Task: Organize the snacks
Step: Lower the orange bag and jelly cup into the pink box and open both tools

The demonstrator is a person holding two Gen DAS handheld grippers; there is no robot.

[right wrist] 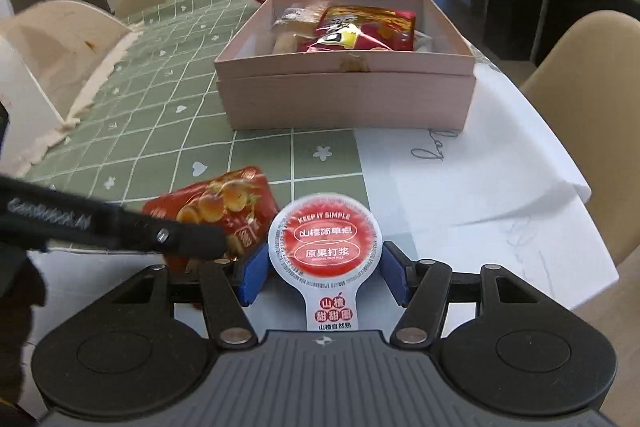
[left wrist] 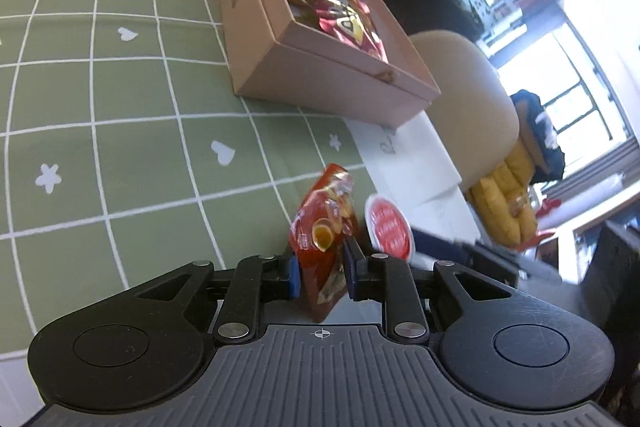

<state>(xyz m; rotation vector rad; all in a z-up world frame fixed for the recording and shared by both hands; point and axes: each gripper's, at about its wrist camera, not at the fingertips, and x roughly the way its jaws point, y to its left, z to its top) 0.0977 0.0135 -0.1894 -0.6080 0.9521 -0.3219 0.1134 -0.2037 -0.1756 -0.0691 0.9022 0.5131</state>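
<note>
Two snacks grabbed: left gripper (left wrist: pixel 320 273) clamped on crinkly red foil orange-print packet (left wrist: pixel 324 231). Right gripper (right wrist: pixel 323 273) pinching round red-lidded hawthorn cup (right wrist: pixel 324 241). Pink cardboard box (right wrist: pixel 344 95) already half-stuffed.

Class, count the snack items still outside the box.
2: the red packet between the left gripper pads, and the round cup between the right gripper pads.
</note>
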